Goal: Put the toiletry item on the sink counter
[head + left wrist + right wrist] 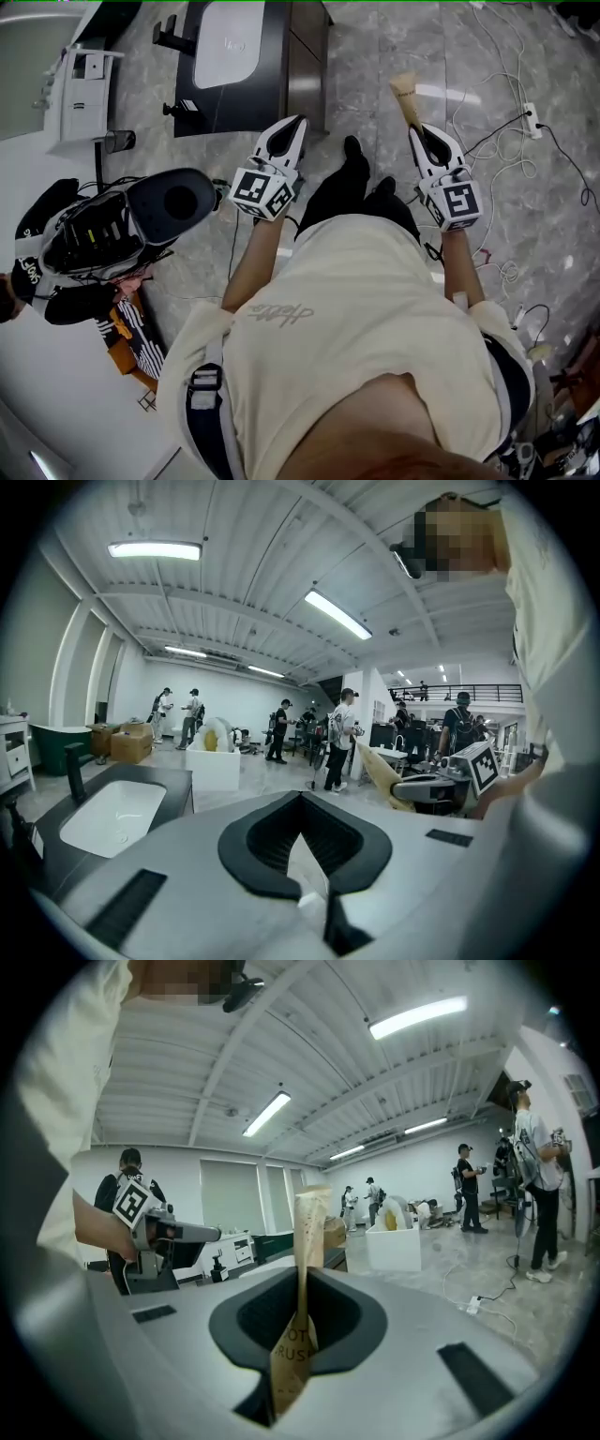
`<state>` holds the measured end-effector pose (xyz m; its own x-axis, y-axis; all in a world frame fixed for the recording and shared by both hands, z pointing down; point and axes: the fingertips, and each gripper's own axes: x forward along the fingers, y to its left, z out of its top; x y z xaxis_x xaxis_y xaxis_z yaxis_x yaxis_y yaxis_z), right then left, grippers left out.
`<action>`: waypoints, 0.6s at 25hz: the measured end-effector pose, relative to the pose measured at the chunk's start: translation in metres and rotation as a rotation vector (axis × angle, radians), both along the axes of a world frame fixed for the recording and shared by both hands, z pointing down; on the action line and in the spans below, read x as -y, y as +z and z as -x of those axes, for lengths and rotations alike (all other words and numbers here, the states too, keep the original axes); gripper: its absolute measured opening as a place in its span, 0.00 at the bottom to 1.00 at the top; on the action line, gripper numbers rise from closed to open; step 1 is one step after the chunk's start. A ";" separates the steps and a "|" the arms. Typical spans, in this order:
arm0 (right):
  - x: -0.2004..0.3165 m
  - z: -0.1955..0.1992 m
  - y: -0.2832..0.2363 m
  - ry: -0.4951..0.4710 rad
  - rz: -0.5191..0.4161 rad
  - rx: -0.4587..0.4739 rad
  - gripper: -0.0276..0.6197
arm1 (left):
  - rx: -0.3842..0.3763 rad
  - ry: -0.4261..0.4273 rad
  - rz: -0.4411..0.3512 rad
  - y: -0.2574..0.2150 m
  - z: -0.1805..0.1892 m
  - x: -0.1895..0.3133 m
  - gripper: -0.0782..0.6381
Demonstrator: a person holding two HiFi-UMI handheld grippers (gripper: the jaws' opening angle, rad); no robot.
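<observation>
**Head view.** The right gripper [419, 131] is clamped on a paper-wrapped toothbrush packet [406, 98]. Most of the packet projects forward past the jaw tips. The left gripper [292, 127] carries nothing, and its jaws are together. The sink counter [305, 66], a dark cabinet with a white basin [228, 42], lies ahead of the left gripper's tips and to the left of the right gripper, apart from both. The packet is therefore in the air and not yet on the counter. Loose floor cables [511, 141] lie to the right of the right gripper.

**Left gripper view.** The jaws meet at their tips with no object between them. The counter sits ahead, low and to the left. The right gripper, with its packet, shows level on the right side.

**Right gripper view.** The pads pinch the packet near its near end, with its flat faces against the pads. The packet stands edge-on and upright between them. This grip probably leaves the long free end clear so it can be laid on the counter top. The left gripper is probably kept closed because this placement needs only one tool.
</observation>
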<state>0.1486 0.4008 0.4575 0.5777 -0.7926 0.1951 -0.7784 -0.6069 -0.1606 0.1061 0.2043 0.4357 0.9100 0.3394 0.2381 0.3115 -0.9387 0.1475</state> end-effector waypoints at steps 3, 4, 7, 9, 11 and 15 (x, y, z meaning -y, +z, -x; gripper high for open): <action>0.006 -0.011 0.002 0.000 0.001 -0.001 0.08 | 0.005 0.021 0.012 0.008 -0.015 -0.001 0.11; 0.008 -0.015 0.002 0.001 0.005 -0.006 0.08 | 0.008 0.029 0.017 0.012 -0.021 -0.001 0.11; 0.006 -0.027 0.001 0.022 0.026 -0.017 0.08 | 0.012 0.044 0.041 0.021 -0.041 -0.001 0.11; 0.000 -0.036 -0.001 0.044 0.030 -0.012 0.08 | 0.006 0.054 0.056 0.023 -0.058 -0.003 0.11; -0.004 -0.045 -0.001 0.057 0.036 -0.011 0.08 | -0.019 0.066 0.065 0.021 -0.077 -0.006 0.11; 0.001 -0.068 0.006 0.065 0.068 -0.013 0.08 | -0.041 0.085 0.088 0.020 -0.107 -0.003 0.11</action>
<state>0.2162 0.4002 0.4633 0.6302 -0.7385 0.2397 -0.7389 -0.6653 -0.1072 0.2134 0.2075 0.4562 0.8853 0.4338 0.1673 0.3970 -0.8926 0.2138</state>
